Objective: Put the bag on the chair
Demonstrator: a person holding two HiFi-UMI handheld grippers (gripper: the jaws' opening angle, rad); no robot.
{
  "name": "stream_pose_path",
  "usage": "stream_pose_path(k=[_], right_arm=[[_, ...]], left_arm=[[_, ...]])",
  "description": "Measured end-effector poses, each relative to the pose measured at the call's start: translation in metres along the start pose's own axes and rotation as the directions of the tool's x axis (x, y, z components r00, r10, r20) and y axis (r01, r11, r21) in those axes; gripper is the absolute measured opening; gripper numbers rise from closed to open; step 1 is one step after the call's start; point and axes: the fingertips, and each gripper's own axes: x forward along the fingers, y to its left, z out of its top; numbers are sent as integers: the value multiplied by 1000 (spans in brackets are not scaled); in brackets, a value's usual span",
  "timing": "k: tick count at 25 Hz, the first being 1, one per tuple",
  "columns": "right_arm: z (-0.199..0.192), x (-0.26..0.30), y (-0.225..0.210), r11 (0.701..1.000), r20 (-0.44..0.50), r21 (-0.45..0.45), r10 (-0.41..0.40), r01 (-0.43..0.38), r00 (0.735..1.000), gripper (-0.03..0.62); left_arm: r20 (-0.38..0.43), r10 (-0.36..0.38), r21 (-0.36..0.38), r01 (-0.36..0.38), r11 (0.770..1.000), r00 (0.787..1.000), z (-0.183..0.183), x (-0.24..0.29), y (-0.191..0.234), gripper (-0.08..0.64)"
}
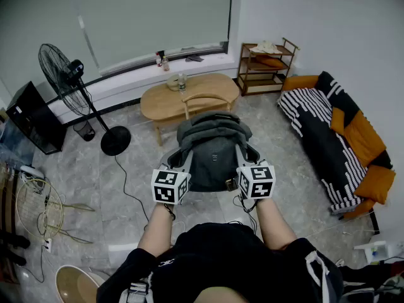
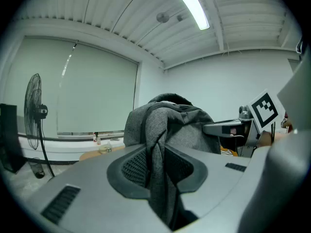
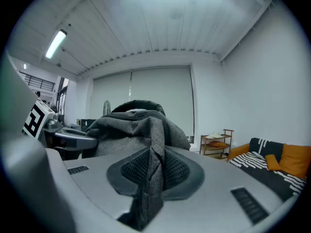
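I hold a dark grey backpack (image 1: 211, 147) up in front of me by a fold of its fabric on each side. My left gripper (image 1: 187, 161) is shut on the bag's left edge, and the fabric (image 2: 156, 169) runs pinched between its pads. My right gripper (image 1: 242, 158) is shut on the right edge in the same way, with cloth (image 3: 151, 176) clamped between its pads. A wooden chair (image 1: 203, 99) shows only its backrest, just beyond the bag; the bag hides its seat. I cannot tell whether the bag rests on the seat.
Behind the chair is an oval wooden coffee table (image 1: 163, 101) with a jar on it. A standing fan (image 1: 68, 76) is at the left, its cable trailing over the floor. A striped sofa (image 1: 334, 137) lines the right wall, and a wooden shelf (image 1: 266, 65) stands in the corner.
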Motion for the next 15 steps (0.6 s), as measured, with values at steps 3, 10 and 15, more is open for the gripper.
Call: stream_pose_path(k=[3, 10, 15], right_arm=[[-1, -9, 0, 1000, 6, 6, -2, 2, 1000, 83], [-4, -25, 6, 1000, 14, 22, -2, 2, 1000, 86], [-8, -35, 15, 999, 32, 42, -10, 9, 999, 87]], left_arm=[[10, 5, 0, -5, 1000, 1000, 0, -5, -7, 94], [9, 2, -12, -2, 1000, 1000, -3, -21, -15, 94], [18, -16, -18, 16, 1000, 1000, -8, -33, -15, 95]])
